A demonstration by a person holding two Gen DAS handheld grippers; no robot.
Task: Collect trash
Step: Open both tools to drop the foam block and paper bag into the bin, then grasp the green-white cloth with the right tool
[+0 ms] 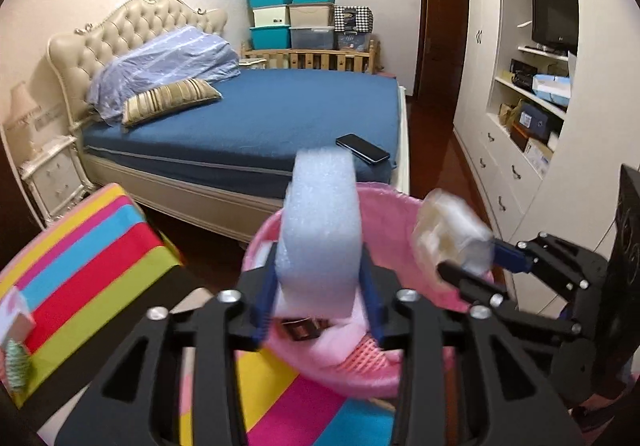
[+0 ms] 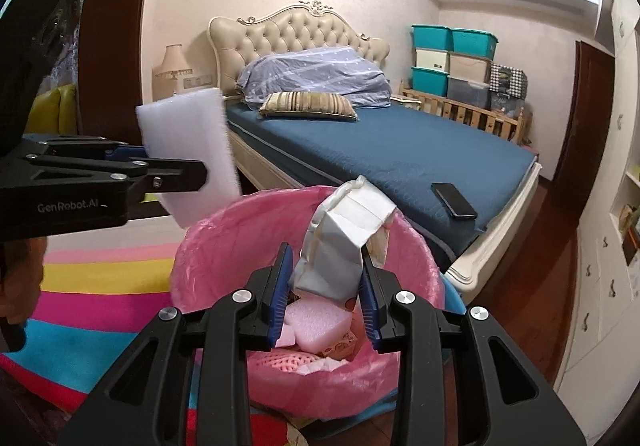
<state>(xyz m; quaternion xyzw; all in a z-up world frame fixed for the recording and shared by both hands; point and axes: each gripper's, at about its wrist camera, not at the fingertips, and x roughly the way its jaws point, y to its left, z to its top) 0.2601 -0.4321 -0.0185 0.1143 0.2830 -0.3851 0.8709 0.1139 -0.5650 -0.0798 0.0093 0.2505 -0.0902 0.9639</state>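
Trash bin (image 1: 400,214), lined in pink, stands on the striped mat beside the bed (image 1: 280,110), and both grippers hang over its mouth, evidently to drop their loads in. The left gripper (image 1: 320,298) has its fingers spread beside a white foam strip (image 1: 320,222), the right gripper (image 2: 326,286) its fingers spread around a crumpled grey packet (image 2: 340,242); neither load looks firmly pinched. Only the right wrist view shows the pink foam block (image 2: 316,320) already lying inside.

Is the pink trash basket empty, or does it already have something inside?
Not empty. The pink trash basket, lined with a pink bag, already holds a white foam block and some small wrappers at the bottom.
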